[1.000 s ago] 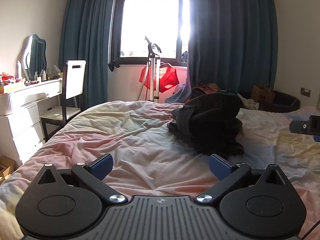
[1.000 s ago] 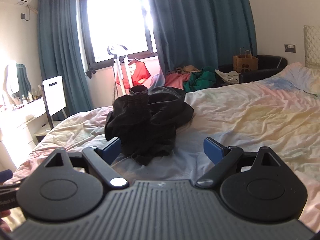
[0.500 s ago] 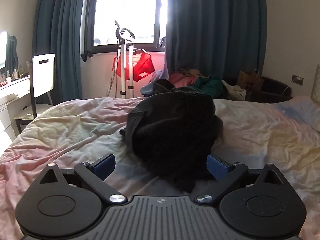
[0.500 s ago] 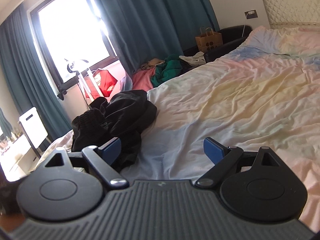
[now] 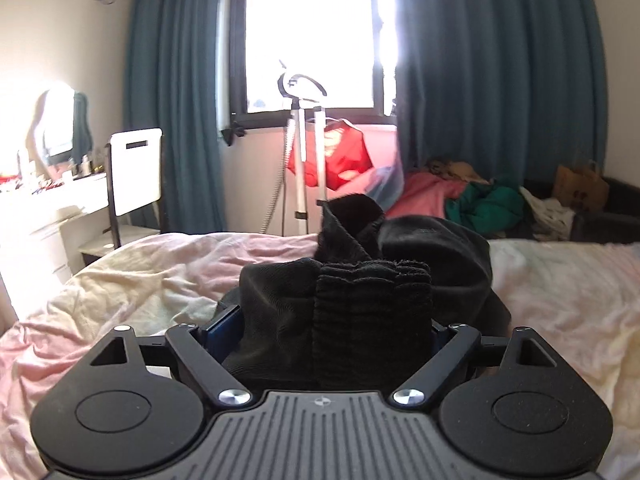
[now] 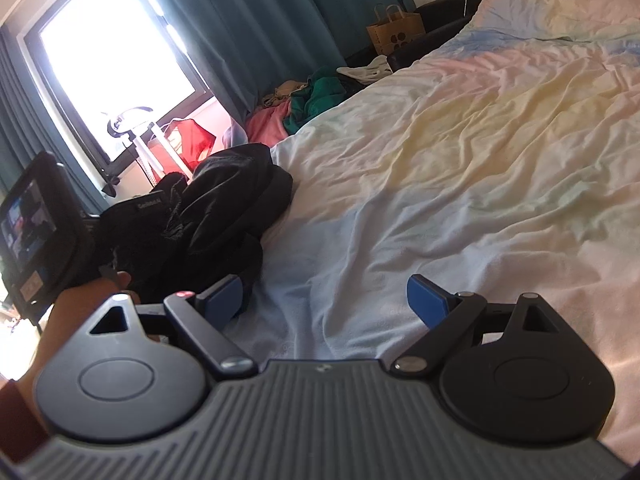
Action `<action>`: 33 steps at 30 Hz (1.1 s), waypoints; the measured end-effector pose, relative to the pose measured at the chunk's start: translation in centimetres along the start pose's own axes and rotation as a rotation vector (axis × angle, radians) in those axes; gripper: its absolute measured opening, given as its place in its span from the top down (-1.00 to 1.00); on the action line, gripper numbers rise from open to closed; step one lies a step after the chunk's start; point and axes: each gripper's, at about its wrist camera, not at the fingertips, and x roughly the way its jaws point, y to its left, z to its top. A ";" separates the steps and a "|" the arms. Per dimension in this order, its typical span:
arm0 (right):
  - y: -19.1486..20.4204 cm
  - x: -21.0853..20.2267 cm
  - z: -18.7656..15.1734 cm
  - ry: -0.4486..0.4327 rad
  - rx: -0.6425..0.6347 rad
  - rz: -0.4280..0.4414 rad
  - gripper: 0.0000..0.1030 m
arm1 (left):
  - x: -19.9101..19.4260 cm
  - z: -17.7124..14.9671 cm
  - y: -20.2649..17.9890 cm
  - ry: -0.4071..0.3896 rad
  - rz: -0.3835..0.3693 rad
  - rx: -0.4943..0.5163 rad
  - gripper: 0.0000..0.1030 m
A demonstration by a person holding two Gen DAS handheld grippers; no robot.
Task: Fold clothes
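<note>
A heap of black clothes (image 5: 404, 264) lies on the pastel bed sheet (image 5: 152, 280). My left gripper (image 5: 328, 332) has pushed into the near end of the heap. A ribbed black fold fills the gap between its jaws, which are closing. Its left blue pad (image 5: 222, 326) still shows beside the cloth, while the right pad is hidden by it. In the right wrist view the black clothes (image 6: 224, 208) sit at the left. My right gripper (image 6: 324, 296) is open low over the bare sheet (image 6: 460, 168) to their right, with nothing between its fingers. A hand (image 6: 80, 308) holds the left gripper there.
A white chair (image 5: 136, 172) and a dresser (image 5: 48, 216) stand left of the bed. Behind the bed are a garment steamer stand (image 5: 304, 152), a red garment (image 5: 344, 156), pink and green clothes (image 5: 472, 200) and a paper bag (image 5: 580, 188). Teal curtains frame a bright window.
The left gripper swung to the black heap and moved into it, with cloth now between its narrowing jaws. The right gripper rolled and sank toward the sheet, and the heap shifted left in its view.
</note>
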 end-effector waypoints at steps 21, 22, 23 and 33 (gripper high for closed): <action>3.8 -0.3 -2.4 -0.059 -0.194 0.051 -0.77 | -9.2 1.4 15.7 -0.095 -0.169 -0.002 0.80; 4.1 -0.5 -2.6 -0.071 -0.211 0.060 -0.77 | -10.5 0.9 16.7 -0.088 -0.200 0.015 0.81; 4.4 -0.7 -2.7 -0.082 -0.228 0.070 -0.77 | -11.8 0.3 17.6 -0.080 -0.227 0.034 0.81; 8.6 -3.2 -4.7 -0.073 -0.430 0.234 -0.76 | -16.2 -8.8 25.0 0.141 -0.307 -0.108 0.99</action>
